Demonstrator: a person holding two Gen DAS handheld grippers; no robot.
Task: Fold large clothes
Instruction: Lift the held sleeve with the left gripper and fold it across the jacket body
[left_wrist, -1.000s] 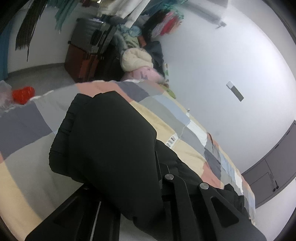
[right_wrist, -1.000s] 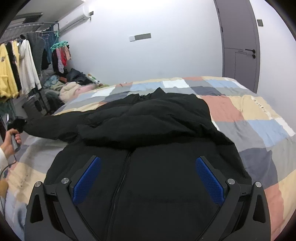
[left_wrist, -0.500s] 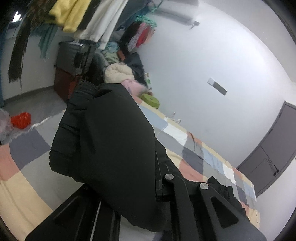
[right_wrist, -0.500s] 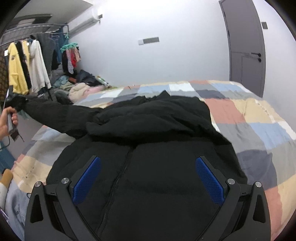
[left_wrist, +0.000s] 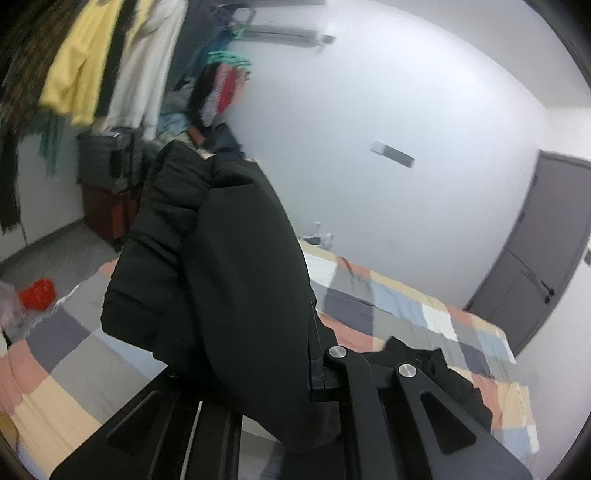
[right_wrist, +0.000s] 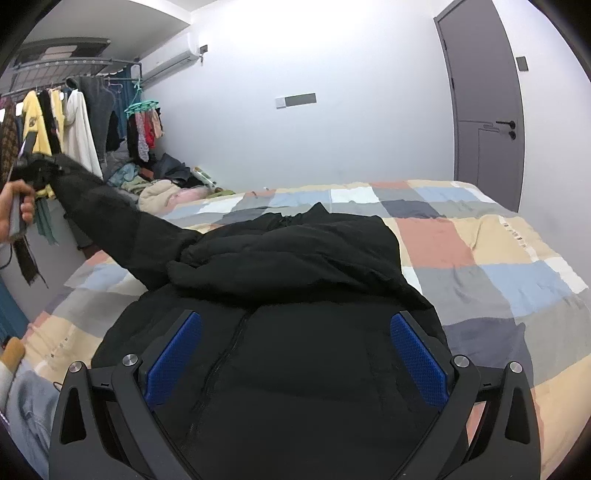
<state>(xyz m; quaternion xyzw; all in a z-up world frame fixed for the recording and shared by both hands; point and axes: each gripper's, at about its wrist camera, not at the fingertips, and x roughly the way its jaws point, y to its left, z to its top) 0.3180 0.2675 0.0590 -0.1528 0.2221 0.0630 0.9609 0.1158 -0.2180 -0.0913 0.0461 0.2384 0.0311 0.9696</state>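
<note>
A black puffer jacket (right_wrist: 295, 302) lies zip-up on the bed with a patchwork cover (right_wrist: 480, 258). My left gripper (left_wrist: 266, 373) is shut on the jacket's sleeve (left_wrist: 221, 266), whose cuff end sticks up in front of the camera. In the right wrist view that sleeve (right_wrist: 107, 218) stretches up and left off the bed to the hand holding the left gripper (right_wrist: 26, 173). My right gripper (right_wrist: 295, 358) is open with blue pads (right_wrist: 417, 362), hovering over the jacket's lower front, touching nothing.
A clothes rack (right_wrist: 55, 110) with hanging garments stands left of the bed. A heap of clothes (right_wrist: 166, 184) lies by the far wall. A grey door (right_wrist: 484, 110) is at the right. A red object (left_wrist: 37, 293) lies on the floor.
My left gripper has lifted the sleeve up off the bed and swung toward the door side. The sleeve now stretches taut in the air. The right gripper has barely moved.
</note>
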